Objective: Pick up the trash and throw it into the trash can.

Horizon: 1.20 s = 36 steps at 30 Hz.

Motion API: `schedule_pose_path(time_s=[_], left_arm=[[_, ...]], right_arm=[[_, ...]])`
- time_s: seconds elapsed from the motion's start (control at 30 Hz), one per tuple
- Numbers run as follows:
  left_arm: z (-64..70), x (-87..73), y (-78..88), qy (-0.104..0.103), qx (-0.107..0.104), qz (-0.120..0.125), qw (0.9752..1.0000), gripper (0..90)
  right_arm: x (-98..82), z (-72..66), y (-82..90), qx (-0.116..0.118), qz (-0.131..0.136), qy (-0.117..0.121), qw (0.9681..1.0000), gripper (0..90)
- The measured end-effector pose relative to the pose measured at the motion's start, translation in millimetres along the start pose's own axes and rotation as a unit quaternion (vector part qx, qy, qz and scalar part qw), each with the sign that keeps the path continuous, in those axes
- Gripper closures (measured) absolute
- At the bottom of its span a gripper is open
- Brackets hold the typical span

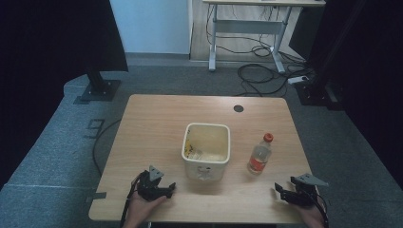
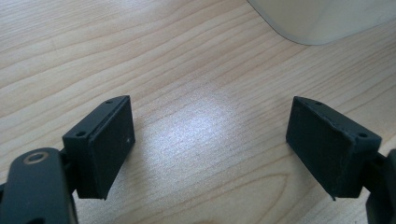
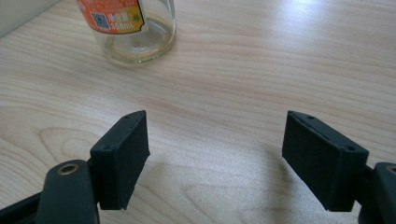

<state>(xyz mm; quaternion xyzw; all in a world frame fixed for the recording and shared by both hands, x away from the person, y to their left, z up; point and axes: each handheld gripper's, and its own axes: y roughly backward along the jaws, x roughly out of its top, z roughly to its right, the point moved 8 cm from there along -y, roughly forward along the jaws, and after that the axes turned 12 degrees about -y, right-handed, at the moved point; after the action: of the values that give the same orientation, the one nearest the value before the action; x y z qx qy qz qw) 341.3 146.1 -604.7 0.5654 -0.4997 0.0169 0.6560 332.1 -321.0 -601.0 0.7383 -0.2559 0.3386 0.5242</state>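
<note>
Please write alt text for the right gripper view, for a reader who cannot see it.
The right gripper hangs low over a light wooden table, its two black jaws wide apart with nothing between them. Beyond them stands the base of a clear bottle with an orange label.

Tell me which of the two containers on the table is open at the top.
The white tub in the middle of the table: it has no lid, so its inside shows. The clear bottle to its right stands upright, closed with an orange cap.
</note>
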Motion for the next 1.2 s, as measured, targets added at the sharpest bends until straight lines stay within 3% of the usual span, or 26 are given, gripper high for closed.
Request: schedule_pose_path(time_s=[0.17,0.3,0.37,0.53,0.87,1.0,1.2], left_arm=[[-0.3,1.7,-1.6,0.001,0.001,-0.001,1.0000,15.2],[0.6,0.6,-0.3,-0.001,0.000,-0.001,1.0000,15.4],[1.3,-0.3,0.6,-0.001,0.000,0.000,1.0000,15.4],[2.1,-1.4,1.8,-0.002,-0.002,0.000,1.0000,15.4],[2.1,-1.3,1.6,-0.002,-0.002,0.000,1.0000,15.3],[2.0,-1.1,1.5,-0.002,-0.001,0.000,1.0000,15.3],[2.2,-1.5,1.9,-0.003,-0.001,-0.001,1.0000,15.3]], right_arm=[[4.0,0.1,2.0,0.014,0.020,-0.001,0.9997,24.0],[8.6,-9.2,1.2,0.019,0.025,0.018,0.9994,23.9],[18.7,-20.7,7.1,0.026,0.046,0.029,0.9982,24.8],[37.0,-38.4,13.5,0.052,0.072,0.032,0.9955,26.0],[65.7,-60.8,15.7,0.083,0.098,0.039,0.9909,27.2],[85.3,-72.2,18.6,0.096,0.112,0.037,0.9883,27.6],[99.9,-80.3,19.6,0.098,0.116,0.044,0.9875,28.1]])
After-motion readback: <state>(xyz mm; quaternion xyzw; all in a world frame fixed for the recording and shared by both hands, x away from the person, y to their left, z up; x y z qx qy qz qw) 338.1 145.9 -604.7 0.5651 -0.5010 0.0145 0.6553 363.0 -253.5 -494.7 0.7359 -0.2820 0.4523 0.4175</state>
